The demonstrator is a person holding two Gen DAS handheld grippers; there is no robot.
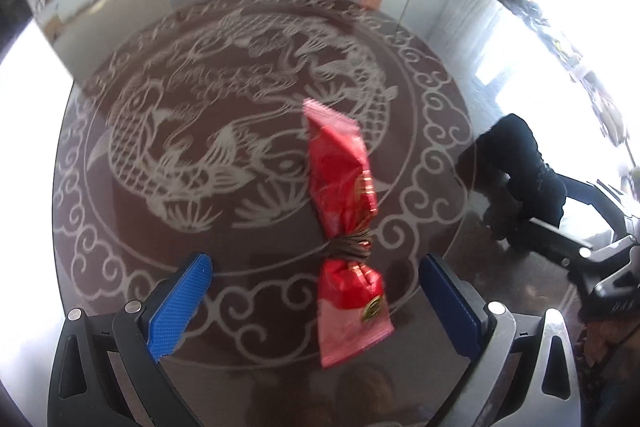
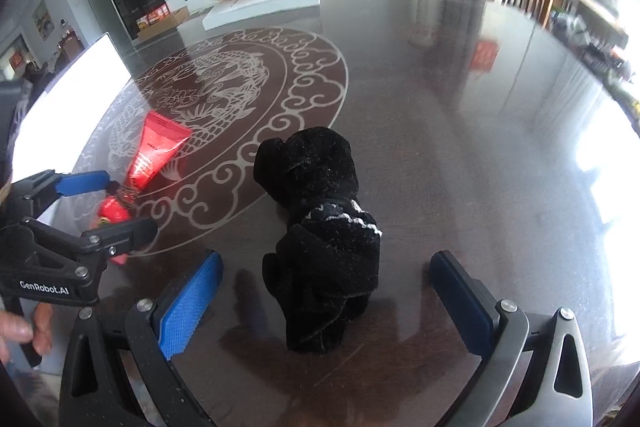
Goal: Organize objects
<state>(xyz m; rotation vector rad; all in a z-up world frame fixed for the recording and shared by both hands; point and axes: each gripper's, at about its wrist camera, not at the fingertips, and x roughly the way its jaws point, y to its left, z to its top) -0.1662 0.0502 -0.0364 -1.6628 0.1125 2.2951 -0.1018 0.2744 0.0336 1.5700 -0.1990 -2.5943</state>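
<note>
The red packet (image 1: 346, 223) lies flat on the glossy dark counter (image 2: 460, 131), on the edge of the round pale pattern with fish and clouds (image 1: 224, 131). A brown band (image 1: 352, 245) ties the packet tightly near its lower third, so it looks pinched there. The left gripper (image 1: 316, 285) has its jaws spread wide, one on each side of the lower part of the packet, and they do not touch it. In the right wrist view the same packet (image 2: 154, 151) is seen between the blue pad and the black finger of the left gripper (image 2: 106, 203).

The black fabric bundle (image 2: 320, 239) rests on the counter just beside the pattern's border, well apart from the packet. The right gripper (image 2: 326, 285) also has its jaws spread wide around the near end of the bundle, without contact. A person's hand (image 2: 24, 327) shows at the left edge of that view.
</note>
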